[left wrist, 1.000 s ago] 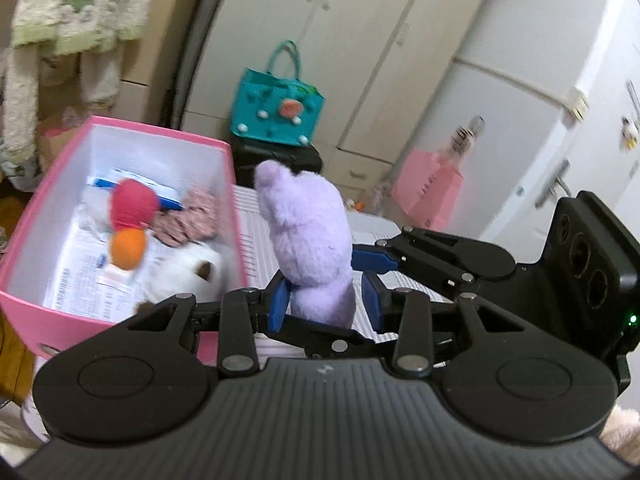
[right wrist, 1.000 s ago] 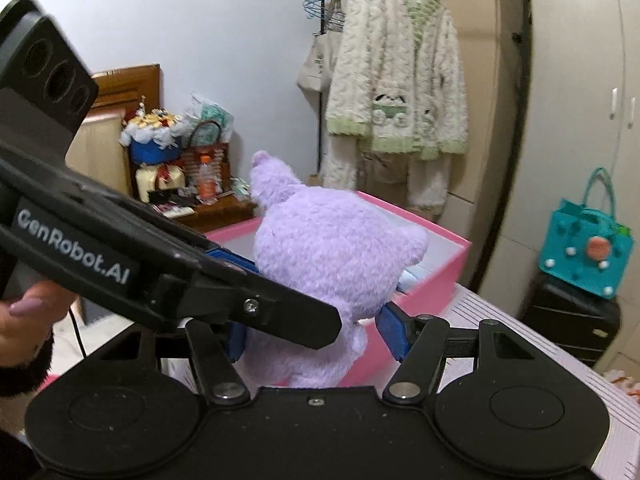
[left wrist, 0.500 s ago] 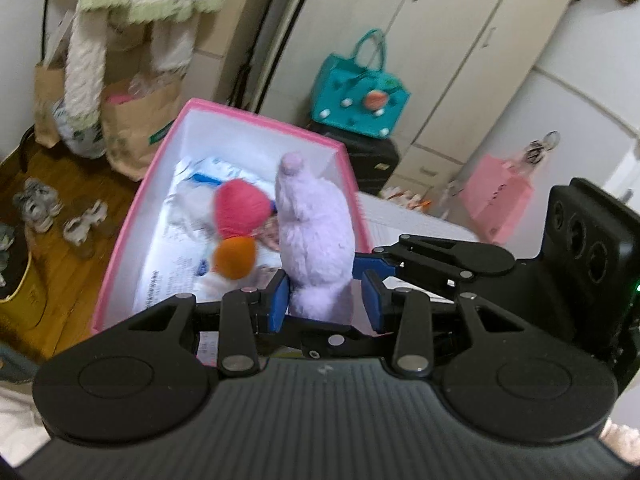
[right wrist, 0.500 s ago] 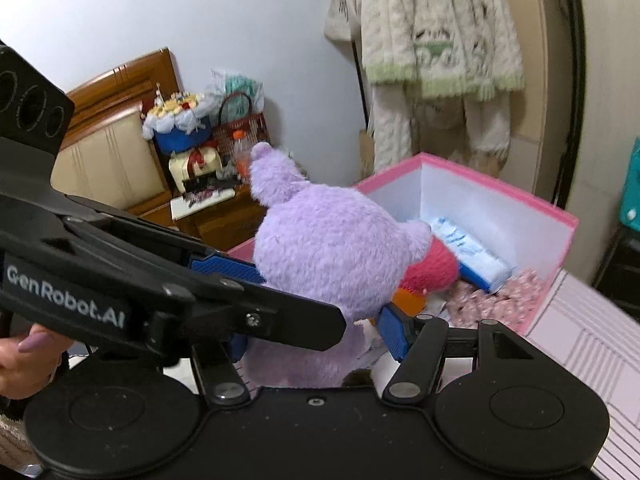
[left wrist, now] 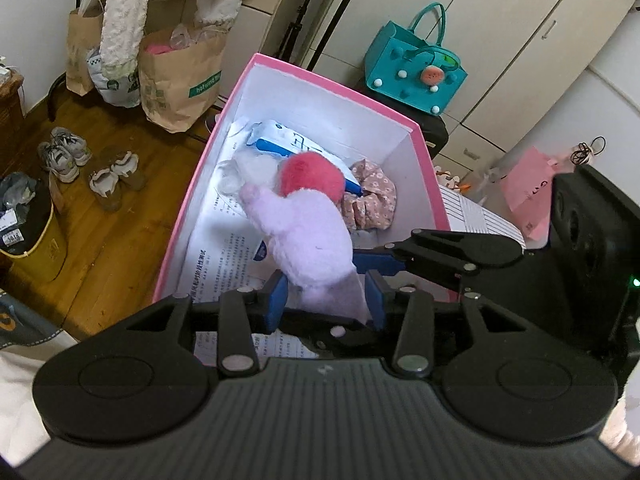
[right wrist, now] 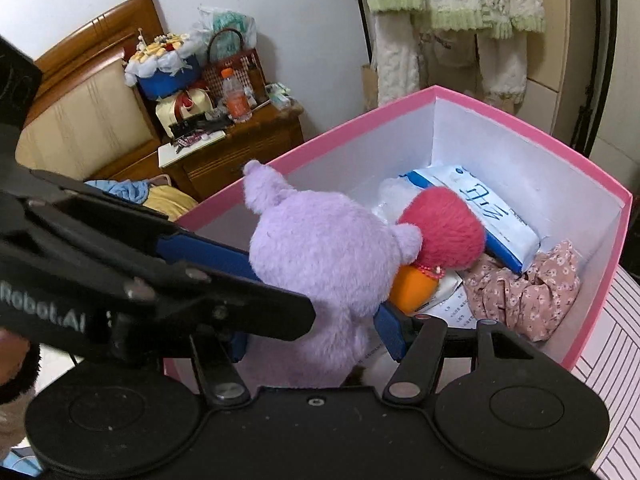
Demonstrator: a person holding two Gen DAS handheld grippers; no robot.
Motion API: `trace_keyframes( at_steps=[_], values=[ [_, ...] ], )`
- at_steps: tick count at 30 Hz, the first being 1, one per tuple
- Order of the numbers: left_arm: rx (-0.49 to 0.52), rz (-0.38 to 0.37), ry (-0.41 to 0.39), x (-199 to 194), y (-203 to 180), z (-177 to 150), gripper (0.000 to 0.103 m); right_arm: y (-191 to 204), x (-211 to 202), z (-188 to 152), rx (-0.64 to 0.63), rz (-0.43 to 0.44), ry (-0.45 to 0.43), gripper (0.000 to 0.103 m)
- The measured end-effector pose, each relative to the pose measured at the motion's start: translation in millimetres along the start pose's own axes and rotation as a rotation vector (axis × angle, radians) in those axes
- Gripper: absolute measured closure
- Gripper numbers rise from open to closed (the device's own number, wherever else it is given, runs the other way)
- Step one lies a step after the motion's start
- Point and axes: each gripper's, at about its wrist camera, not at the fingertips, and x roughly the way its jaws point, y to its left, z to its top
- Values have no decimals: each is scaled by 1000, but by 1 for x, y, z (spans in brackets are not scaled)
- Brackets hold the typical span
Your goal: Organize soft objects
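A purple plush toy (left wrist: 308, 240) (right wrist: 320, 256) hangs tilted over the open pink box (left wrist: 332, 80) (right wrist: 520, 120), its ear end dipping inside. My left gripper (left wrist: 326, 300) has its blue pads on the toy's lower end and its jaws are opening. My right gripper (right wrist: 314, 340) is shut on the toy's body from the other side. In the left wrist view one of its fingers (left wrist: 452, 248) reaches in from the right. In the box lie a red and orange fluffy toy (left wrist: 312, 176) (right wrist: 440, 232), a floral cloth (left wrist: 372, 200) (right wrist: 524, 292) and a blue-white pack (left wrist: 280, 140) (right wrist: 480, 204) on printed paper.
Left of the box on the wooden floor are paper bags (left wrist: 180, 76), shoes (left wrist: 64, 152) and a yellow bin (left wrist: 32, 240). A teal bag (left wrist: 416, 72) sits behind the box by the wardrobe. A cluttered nightstand (right wrist: 240, 148) stands beyond it, under a hanging cardigan (right wrist: 452, 0).
Both grippers carried the purple plush from beside the box to over it and tipped downward. The toy now leans into the box, against the red fluffy toy.
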Motion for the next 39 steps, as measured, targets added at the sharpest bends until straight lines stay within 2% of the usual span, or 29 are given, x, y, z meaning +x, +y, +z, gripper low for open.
trace_keyframes(
  at_steps=[4,8,16,20,29,33,37,39],
  values=[
    [17,43,-30,-1,-2,-1,62,7,3,1,-48,-41,24,35],
    [52,116,-91,-10,-6,-3,56,8,-7,-2,-51,-26,6,31],
    [52,132,-117,-21,-11,-9,53,5,-42,-19,-44,-22,-81,31],
    [97,149,-140,-28,-23,-15,51,2,-65,-30,-28,-23,-129,31],
    [207,144,-182,-51,-65,-30,42,6,-122,-60,-30,-86,-209,31],
    [274,136,-186,-64,-84,-40,39,13,-149,-76,-27,-136,-240,25],
    [334,108,-192,-82,-105,-50,27,21,-178,-91,-21,-201,-265,20],
    [364,98,-198,-90,-114,-55,24,24,-190,-97,-12,-231,-274,17]
  ],
)
